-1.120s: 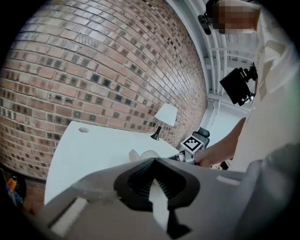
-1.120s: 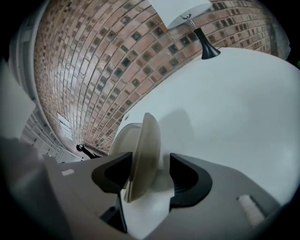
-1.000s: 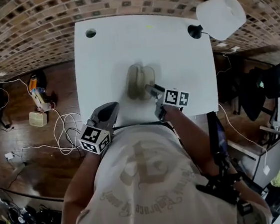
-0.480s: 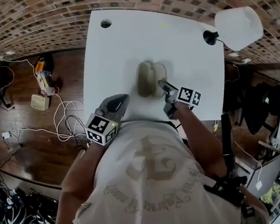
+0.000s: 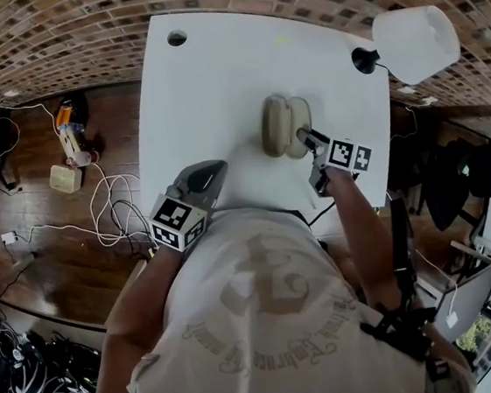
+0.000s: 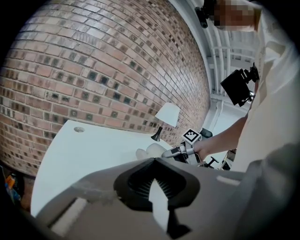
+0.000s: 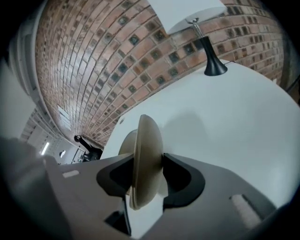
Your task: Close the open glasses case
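A beige clamshell glasses case (image 5: 283, 125) lies open on the white table (image 5: 215, 80), right of its middle, showing as two lobes side by side. My right gripper (image 5: 306, 136) grips the case at its near right end. In the right gripper view one shell of the case (image 7: 145, 154) stands on edge between the dark pads (image 7: 180, 176), which press on it while the jaws are opening slightly; the other half shows behind it on the left. My left gripper (image 5: 214, 167) hovers at the table's near edge, left of the case, shut and empty, its tips (image 6: 154, 160) together.
A white-shaded desk lamp (image 5: 412, 33) on a black base (image 5: 362, 61) stands at the table's far right corner. A cable hole (image 5: 176, 38) is at the far left corner. Cables and small devices (image 5: 69, 158) lie on the wooden floor to the left. A brick wall runs behind.
My right gripper has closed on the case and moved right across the table with it. The left gripper has stayed at the near edge.
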Motion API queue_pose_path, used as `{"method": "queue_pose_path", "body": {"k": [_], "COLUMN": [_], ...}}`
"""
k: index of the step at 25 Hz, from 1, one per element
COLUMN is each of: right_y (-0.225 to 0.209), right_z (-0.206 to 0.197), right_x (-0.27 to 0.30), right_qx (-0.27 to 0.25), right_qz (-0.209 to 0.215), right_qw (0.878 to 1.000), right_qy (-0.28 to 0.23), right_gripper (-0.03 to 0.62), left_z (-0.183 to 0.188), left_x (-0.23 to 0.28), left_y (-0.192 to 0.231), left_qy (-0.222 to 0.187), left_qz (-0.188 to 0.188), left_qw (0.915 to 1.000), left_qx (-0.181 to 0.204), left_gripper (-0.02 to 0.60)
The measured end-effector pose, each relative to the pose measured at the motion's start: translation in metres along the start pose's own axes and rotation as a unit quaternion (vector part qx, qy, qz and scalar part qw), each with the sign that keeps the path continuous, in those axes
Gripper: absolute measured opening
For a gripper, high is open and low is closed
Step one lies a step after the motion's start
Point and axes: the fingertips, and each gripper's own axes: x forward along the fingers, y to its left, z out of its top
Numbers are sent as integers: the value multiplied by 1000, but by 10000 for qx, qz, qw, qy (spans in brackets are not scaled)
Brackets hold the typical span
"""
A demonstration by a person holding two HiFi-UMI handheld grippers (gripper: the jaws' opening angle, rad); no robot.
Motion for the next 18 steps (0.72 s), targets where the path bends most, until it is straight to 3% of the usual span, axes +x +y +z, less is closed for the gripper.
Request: {"method": "queue_pose_path", "body": {"k": [7,18], "right_y": [17,74], "right_z": [6,-6], "right_x": [-6,7], "right_qx": [-800,-1487], "right_qz": [-646,-262], "right_qw": [9943,9883], "right_qy": [284,203], "right_gripper": [187,268], "left_z": [1,-4], "left_x": [-1,-4], "left_y": [2,8], "left_qy": [-25,32], "left_qz": [24,3], "left_qw": [10000,10000], "left_qx": [-42,-85], "left_gripper": [6,6]}}
